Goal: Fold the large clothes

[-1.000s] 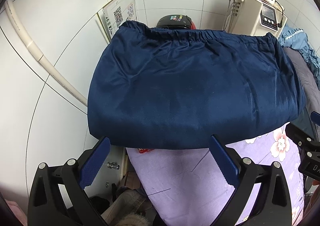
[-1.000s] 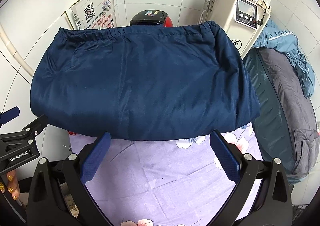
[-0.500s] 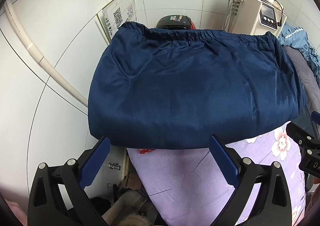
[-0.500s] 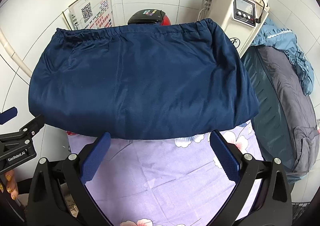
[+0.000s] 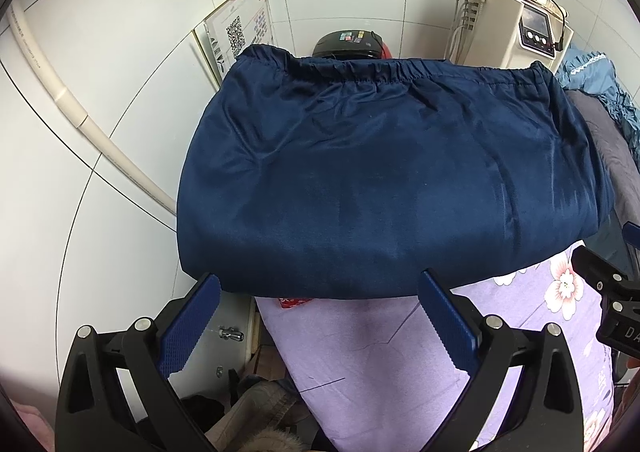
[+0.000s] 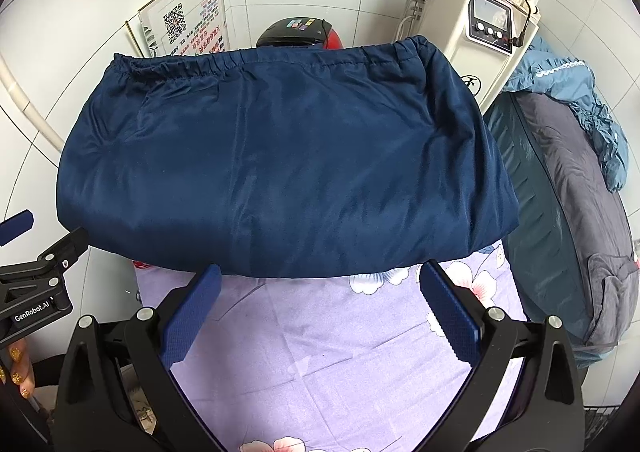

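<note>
A dark navy garment (image 5: 384, 179) with an elastic waistband at its far edge lies folded flat on a purple floral sheet (image 5: 380, 364). It also shows in the right wrist view (image 6: 280, 179), on the same sheet (image 6: 320, 352). My left gripper (image 5: 318, 322) is open and empty, just short of the garment's near folded edge at its left part. My right gripper (image 6: 318, 318) is open and empty, just short of the near edge at its right part. The garment overhangs the sheet's left edge.
A white machine with a screen (image 6: 480, 11) stands at the back right. A black and red appliance (image 6: 298, 31) and a QR-code sign (image 6: 184, 27) stand against the tiled wall. A bed with grey and blue bedding (image 6: 568, 179) lies to the right. Clutter (image 5: 256, 404) lies below the table's left edge.
Both grippers have stayed open and empty and barely shifted. The garment has not moved.
</note>
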A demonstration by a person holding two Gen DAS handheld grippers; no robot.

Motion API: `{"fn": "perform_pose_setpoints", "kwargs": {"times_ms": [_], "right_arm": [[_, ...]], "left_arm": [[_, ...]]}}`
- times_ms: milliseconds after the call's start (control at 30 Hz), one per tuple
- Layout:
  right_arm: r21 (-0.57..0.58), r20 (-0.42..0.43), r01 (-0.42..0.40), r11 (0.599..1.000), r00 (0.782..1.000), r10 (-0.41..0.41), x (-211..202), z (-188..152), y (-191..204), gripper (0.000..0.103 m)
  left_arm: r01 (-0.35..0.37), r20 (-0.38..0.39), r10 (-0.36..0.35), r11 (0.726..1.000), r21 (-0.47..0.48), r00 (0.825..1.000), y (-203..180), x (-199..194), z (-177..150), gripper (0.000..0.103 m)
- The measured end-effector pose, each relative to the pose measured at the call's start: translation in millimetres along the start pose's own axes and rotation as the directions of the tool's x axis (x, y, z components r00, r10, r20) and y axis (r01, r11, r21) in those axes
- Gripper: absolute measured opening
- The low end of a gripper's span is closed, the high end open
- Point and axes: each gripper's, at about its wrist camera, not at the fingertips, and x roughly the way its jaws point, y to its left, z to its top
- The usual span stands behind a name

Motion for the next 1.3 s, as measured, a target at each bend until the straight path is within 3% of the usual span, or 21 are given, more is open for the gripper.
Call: {"fn": "perform_pose_setpoints", "kwargs": {"times_ms": [1300], "right_arm": [[-0.007,0.001,0.011,1.0,1.0,-0.011,-0.7,-0.4,4.9,0.098]], "left_arm": [[-0.033,0.04,0.031,0.998,0.045,0.999,-6.5,-5.4,-1.8,0.097]]}}
